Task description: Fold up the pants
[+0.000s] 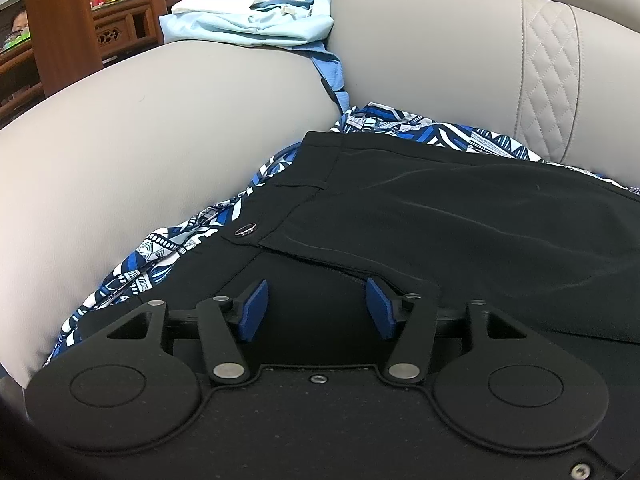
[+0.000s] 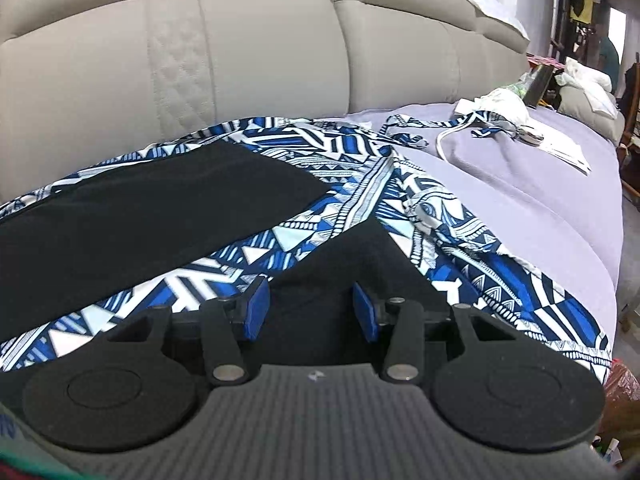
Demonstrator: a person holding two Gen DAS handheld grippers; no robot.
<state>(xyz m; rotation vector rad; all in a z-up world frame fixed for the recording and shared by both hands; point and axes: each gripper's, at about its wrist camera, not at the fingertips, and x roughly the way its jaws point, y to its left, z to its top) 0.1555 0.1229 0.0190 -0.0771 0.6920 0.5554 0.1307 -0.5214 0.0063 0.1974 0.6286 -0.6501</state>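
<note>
Black pants lie spread on a blue-and-white patterned cloth on a beige sofa. The waistband with a metal button is at the left. My left gripper is open, low over the waist end near the fly, its blue pads either side of black fabric. In the right wrist view one pant leg lies spread to the left, and the other leg end lies just ahead of my right gripper, which is open over it.
The sofa armrest rises to the left, with light blue clothes piled on it. The sofa back runs behind. A lilac blanket with a cable and papers covers the seat to the right. Wooden furniture stands at far left.
</note>
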